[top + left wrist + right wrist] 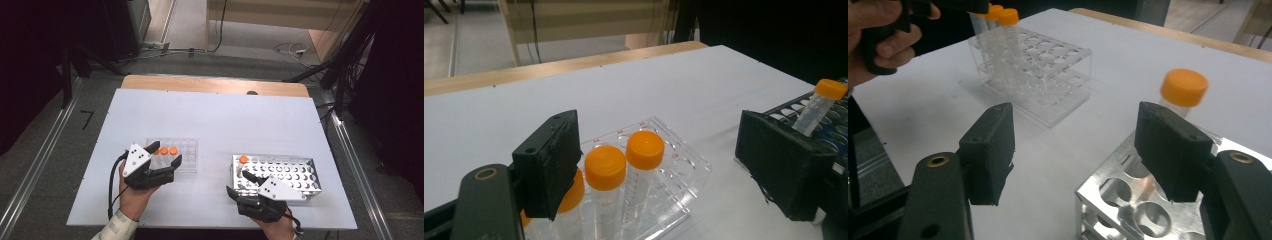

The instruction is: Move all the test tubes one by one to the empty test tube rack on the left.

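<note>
Left claw (165,156) stands with jaws apart over the clear rack (187,159), nothing between the pads; three orange-capped tubes (605,186) stand upright in the rack's near row, just under it. Right claw (239,182) also spread and empty, at the near left corner of the metal rack (300,172), where one capped tube (243,161) leans in a corner hole. Judged step: moving tubes between racks, a tube just let go. Next move calls for the right claw to square up on the lone tube's cap. The metal rack's rim crowds that approach. White bench (225,120) otherwise bare.
</note>
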`<state>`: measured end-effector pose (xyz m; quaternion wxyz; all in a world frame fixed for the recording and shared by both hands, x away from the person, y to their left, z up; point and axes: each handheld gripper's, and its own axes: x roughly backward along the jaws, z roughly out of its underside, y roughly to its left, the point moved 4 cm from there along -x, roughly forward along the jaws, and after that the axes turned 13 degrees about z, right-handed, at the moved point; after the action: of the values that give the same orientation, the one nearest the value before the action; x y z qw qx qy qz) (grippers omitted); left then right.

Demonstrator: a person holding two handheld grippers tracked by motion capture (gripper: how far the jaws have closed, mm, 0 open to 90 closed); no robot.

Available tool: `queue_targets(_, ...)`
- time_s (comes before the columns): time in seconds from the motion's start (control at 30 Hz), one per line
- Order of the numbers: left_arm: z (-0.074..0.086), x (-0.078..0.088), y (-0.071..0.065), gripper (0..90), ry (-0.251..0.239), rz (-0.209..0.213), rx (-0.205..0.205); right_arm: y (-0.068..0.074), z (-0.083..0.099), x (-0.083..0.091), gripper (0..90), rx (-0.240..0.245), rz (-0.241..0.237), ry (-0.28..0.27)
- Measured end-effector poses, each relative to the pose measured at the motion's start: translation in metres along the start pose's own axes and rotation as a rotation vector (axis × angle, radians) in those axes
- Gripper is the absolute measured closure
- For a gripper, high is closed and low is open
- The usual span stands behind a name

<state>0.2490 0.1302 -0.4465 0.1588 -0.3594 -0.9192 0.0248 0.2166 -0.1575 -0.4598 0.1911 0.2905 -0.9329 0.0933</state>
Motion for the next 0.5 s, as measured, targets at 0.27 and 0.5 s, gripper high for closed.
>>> queue_targets(0.27, 0.002, 0.002, -0.001, 18.7, -0.002, 0.000, 0.005, -0.015, 0.004, -0.003, 30.8, -0.021, 0.056, 0.004)
queue_targets(0.5, 0.002, 0.003, -0.003, 18.8, -0.005, 0.015, 0.011, -0.026, 0.009, -0.011, 30.3, -0.059, 0.102, 0.017)
